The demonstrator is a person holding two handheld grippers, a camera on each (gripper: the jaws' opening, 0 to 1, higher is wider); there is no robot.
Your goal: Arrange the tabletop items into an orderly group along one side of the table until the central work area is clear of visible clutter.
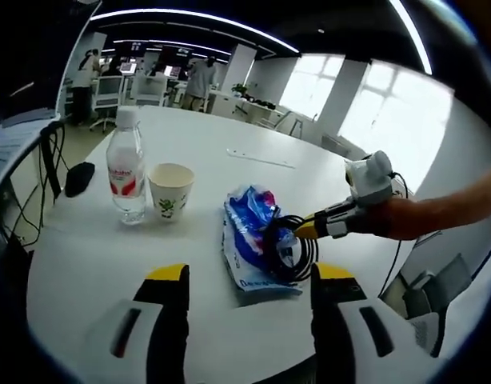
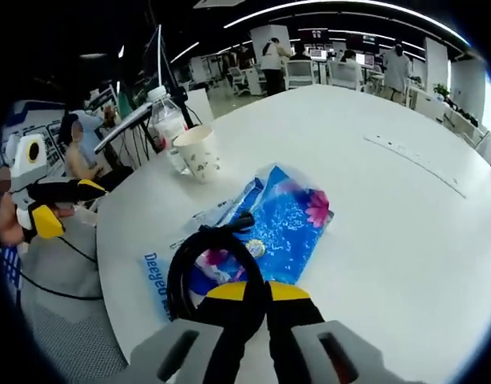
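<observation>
White round table holds a blue packet, where the right gripper pinches a black cable coil lying on it, left gripper gaping empty nearby

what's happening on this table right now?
A person is tidying a white round table with two handheld grippers. The right gripper has its fingers closed on a coiled black cable lying on a blue plastic packet mid-table. The left gripper hovers open, short of the packet, holding nothing. A water bottle and a paper cup stand upright side by side near the table's edge.
</observation>
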